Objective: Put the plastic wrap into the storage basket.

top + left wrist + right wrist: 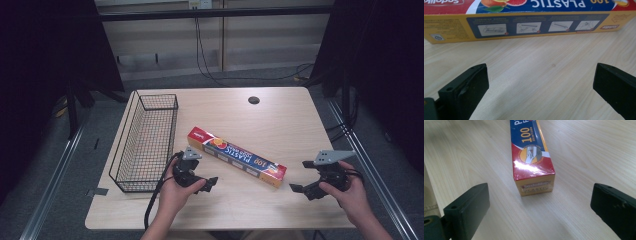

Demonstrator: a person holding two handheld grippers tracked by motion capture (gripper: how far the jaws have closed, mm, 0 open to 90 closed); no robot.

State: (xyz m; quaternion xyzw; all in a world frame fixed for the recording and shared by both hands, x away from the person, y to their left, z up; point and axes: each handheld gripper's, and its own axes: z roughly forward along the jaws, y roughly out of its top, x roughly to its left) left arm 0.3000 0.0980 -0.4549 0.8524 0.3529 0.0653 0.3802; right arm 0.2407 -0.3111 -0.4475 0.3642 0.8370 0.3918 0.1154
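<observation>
high view looks down on my pale wood tabletop (280, 115), with a round dark hole (253, 100) near its far edge. grey floor surrounds it, black curtains hang at both sides, and cables trail along the back wall. a long plastic wrap box (236, 156) lies diagonally at the middle, flat on the wood. a black wire basket (145, 142) stands just left of it. my left hand-held gripper (207, 184) hovers near the box's long side, jaws wide apart around nothing. my right hand-held gripper (300, 180) faces the box's near end, jaws also spread apart, not touching it.
</observation>
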